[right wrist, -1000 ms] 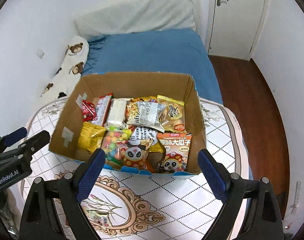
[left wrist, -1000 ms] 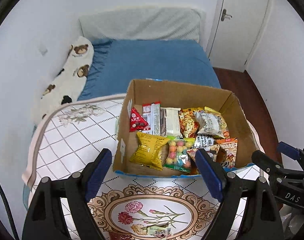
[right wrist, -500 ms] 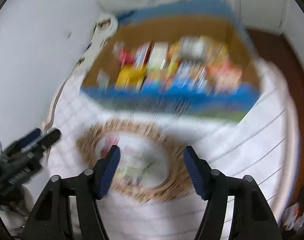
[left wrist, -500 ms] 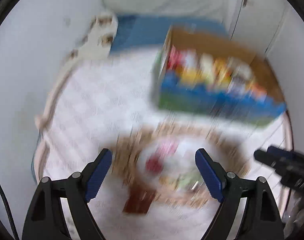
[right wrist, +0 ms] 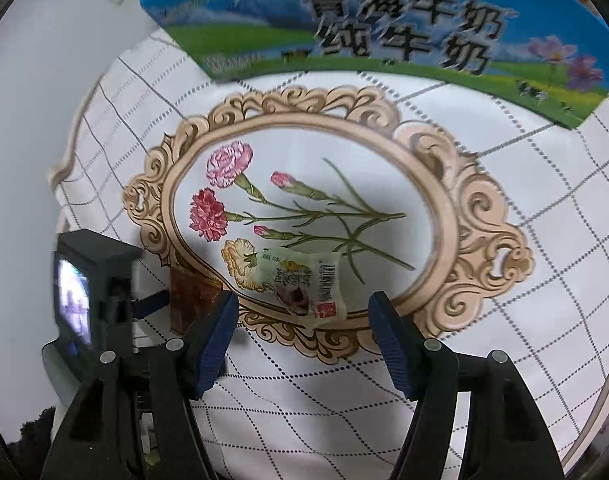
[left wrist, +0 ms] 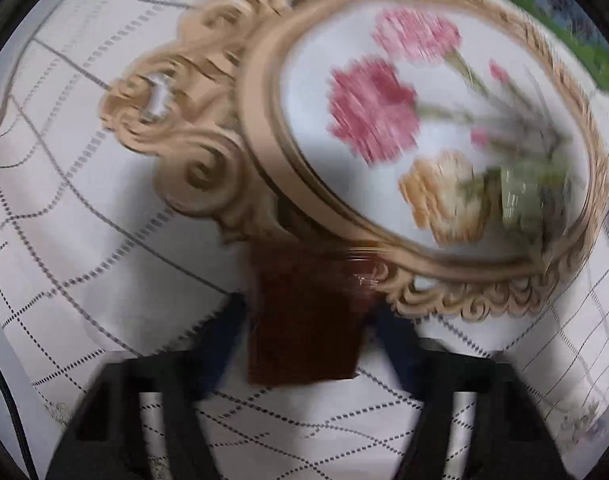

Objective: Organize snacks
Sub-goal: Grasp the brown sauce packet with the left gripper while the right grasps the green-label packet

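A dark brown snack packet (left wrist: 304, 320) lies flat on the tablecloth between the fingers of my left gripper (left wrist: 308, 336), which is low over it with the jaws apart; the view is blurred. The same packet (right wrist: 190, 294) shows in the right wrist view beside the left gripper (right wrist: 152, 304). A pale green snack packet (right wrist: 304, 284) lies on the flower print just ahead of my open, empty right gripper (right wrist: 304, 344). It also shows blurred in the left wrist view (left wrist: 532, 196). The snack carton (right wrist: 384, 40) stands at the far side.
A white checked tablecloth (right wrist: 524, 200) with a gold oval frame and carnation print covers the round table. The carton's blue and green printed wall faces me. The table edge and white wall lie to the left.
Both grippers have dropped from above the carton down to the tablecloth in front of it. The left gripper now straddles the brown packet, the right one faces the green packet.
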A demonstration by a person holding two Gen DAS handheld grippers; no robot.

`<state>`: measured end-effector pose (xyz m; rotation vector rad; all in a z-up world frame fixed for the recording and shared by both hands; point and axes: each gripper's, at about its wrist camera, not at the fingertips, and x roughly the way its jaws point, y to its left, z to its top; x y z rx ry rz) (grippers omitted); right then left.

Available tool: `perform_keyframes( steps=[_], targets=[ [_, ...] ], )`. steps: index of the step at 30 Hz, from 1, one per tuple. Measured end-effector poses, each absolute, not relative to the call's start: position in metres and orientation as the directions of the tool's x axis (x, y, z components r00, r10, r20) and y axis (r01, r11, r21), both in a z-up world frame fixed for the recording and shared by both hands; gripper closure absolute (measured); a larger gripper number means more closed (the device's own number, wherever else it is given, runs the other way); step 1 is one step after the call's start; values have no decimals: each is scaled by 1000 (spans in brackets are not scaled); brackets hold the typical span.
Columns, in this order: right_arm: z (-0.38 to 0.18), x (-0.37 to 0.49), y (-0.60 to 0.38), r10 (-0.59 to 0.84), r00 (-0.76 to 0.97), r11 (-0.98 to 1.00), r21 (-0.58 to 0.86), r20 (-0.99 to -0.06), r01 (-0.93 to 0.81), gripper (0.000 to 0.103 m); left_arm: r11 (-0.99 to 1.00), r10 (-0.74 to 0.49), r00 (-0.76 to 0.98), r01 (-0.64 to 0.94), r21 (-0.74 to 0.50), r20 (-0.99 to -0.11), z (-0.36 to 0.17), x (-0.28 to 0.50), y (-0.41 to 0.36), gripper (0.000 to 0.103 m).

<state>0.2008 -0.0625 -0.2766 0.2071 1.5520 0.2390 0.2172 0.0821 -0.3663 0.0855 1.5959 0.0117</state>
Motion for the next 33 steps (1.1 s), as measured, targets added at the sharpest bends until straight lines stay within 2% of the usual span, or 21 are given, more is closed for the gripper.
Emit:
perform_keyframes(
  steps=[4,7,11,15,19,28,33],
  targets=[
    [-297,210,-45,249,-21,968,249,-968,3,33,1000,23,0,-6,23,-1000,-358,227,106,51],
    [-319,215,-33,235,-56,972,234,-970,26,33,1000,-16,-24,-14,-15,-1000,-364,232,110,46],
    [-345,216,-23,195,-94,981,193,-976,29,33,1000,8,-31,-3,8,-999,-369,232,102,41],
    [-349,214,-17,171,-79,985,171,-982,13,34,1000,21,-44,-7,21,-999,-372,232,88,36],
    [-351,211,-14,171,-69,985,171,-983,11,36,1000,26,-57,-2,26,-998,-370,226,81,36],
    [-341,189,-23,178,-77,984,180,-981,-15,38,992,-101,-70,-84,-95,-992,-365,200,98,33],
    [-345,184,-25,181,-81,983,181,-980,-4,38,994,-84,-72,-74,-79,-994,-366,197,97,33]
  ],
)
